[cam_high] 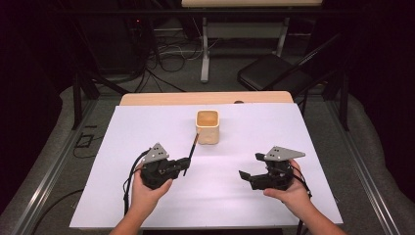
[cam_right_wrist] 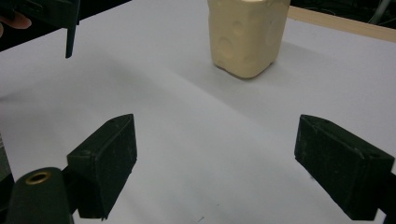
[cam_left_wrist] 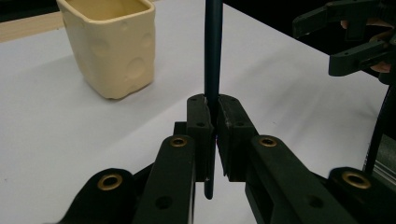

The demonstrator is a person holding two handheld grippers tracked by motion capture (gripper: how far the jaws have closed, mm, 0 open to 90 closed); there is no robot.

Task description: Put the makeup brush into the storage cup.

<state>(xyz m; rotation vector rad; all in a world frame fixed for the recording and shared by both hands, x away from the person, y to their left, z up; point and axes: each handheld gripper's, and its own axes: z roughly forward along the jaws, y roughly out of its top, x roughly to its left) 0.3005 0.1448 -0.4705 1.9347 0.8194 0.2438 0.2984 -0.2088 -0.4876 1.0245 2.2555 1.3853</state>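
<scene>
**Q:** Why are you holding the pencil [cam_left_wrist: 214, 51] like that, with the other gripper so far off?

**A:** My guess: your left gripper [cam_high: 185, 164] is clamped tight on the pencil partway along the shaft, so the long end points up toward the cream cup [cam_high: 207, 126] and can tip in over the rim. The cup sits near the back middle of the white surface [cam_high: 147, 127], close to the pencil tip but not touching, as far as I can tell. Your right gripper [cam_high: 250, 166] has its jaws spread wide with nothing between them, well apart from the pencil.

**Q:** Anything you can't make out?

**A:** Yeah. The left gripper view cuts off the pencil's top, the high view blurs its tip, and the cup's inside is hard to read.
</scene>
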